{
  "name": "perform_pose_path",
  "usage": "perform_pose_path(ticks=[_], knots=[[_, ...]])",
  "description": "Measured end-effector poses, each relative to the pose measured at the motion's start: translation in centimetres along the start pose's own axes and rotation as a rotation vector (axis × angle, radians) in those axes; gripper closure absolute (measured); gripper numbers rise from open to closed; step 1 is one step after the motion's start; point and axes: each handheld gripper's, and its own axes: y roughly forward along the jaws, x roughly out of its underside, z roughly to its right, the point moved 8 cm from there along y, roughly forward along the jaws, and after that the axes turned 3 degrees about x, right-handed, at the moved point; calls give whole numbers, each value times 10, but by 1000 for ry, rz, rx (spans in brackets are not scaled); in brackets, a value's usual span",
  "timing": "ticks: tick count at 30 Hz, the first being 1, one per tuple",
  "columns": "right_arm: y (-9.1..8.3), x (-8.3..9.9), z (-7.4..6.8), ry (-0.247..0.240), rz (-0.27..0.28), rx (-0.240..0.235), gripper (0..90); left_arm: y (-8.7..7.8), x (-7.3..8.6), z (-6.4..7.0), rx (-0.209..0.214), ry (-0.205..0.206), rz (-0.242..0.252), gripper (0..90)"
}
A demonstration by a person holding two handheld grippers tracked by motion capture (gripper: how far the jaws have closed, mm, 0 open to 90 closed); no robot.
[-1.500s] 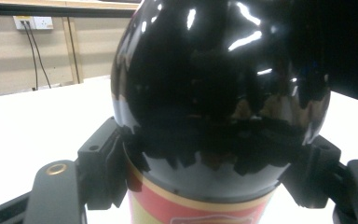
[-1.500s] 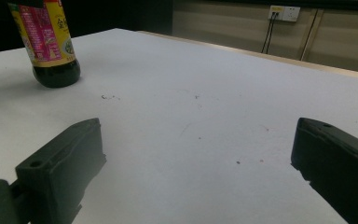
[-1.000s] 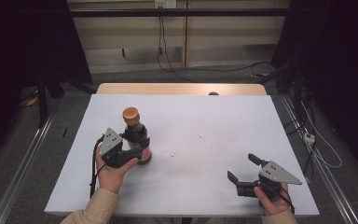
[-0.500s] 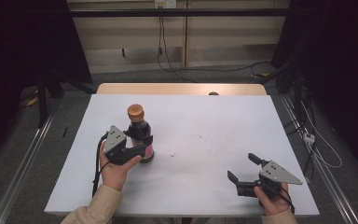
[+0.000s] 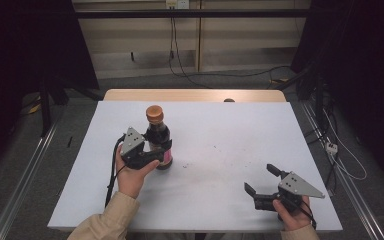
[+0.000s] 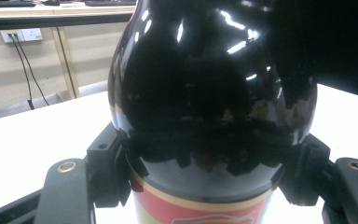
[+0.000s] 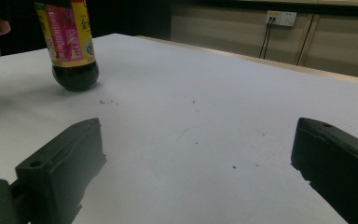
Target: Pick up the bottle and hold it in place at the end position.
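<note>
A dark sauce bottle (image 5: 158, 137) with an orange-brown cap and a red label stands left of the white table's (image 5: 220, 130) middle, leaning slightly. My left gripper (image 5: 156, 154) is shut on its lower body from the near-left side. In the left gripper view the glossy black bottle (image 6: 209, 93) sits between both jaws of the left gripper (image 6: 209, 184), just above the label. My right gripper (image 5: 259, 178) rests open near the front right edge, with nothing between its jaws. The right gripper view has the open right gripper (image 7: 198, 163) low and the bottle (image 7: 69, 46) far off at upper left.
A wooden strip (image 5: 195, 95) borders the table's far edge, with a small dark object (image 5: 228, 100) on it. Cables (image 5: 180, 60) lie on the floor behind, and metal rails (image 5: 25, 175) run along both sides. Small dark specks (image 5: 215, 150) dot the middle of the table.
My left gripper has carried the bottle to the right and a little farther from the person. The right gripper has stayed in place, open.
</note>
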Motion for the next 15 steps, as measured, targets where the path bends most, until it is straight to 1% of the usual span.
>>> perform_pose_path(ticks=[1, 3, 5, 6, 8, 9, 10, 11, 12, 15], knots=[[0, 0, 0, -2, 1, 1, 17, 1, -1, -2, -1, 25, -5, 305], [0, -1, 0, -2, 3, 1, 17, 5, -2, -1, -1, 10, -2, 304], [0, -1, -1, -5, 4, 1, 17, 8, -3, -1, 3, 16, -4, 305], [0, -1, -1, -8, 5, 1, 17, 10, -4, 0, 6, 10, 0, 305], [-1, -2, 0, -7, 9, 5, 17, 13, -7, 1, 8, 32, -1, 305], [-1, -2, 0, -7, 9, 5, 17, 14, -8, 2, 11, 36, -2, 305], [-1, -2, 0, -7, 9, 3, 17, 18, -10, 4, 18, 16, 3, 305], [-1, -1, 0, -6, 8, 3, 17, 18, -10, 4, 18, 16, 3, 305], [-1, -1, 0, -6, 7, 3, 17, 21, -12, 5, 27, 39, 1, 305], [-1, -2, -1, -9, 11, 4, 17, 25, -13, 7, 32, 36, 1, 305]])
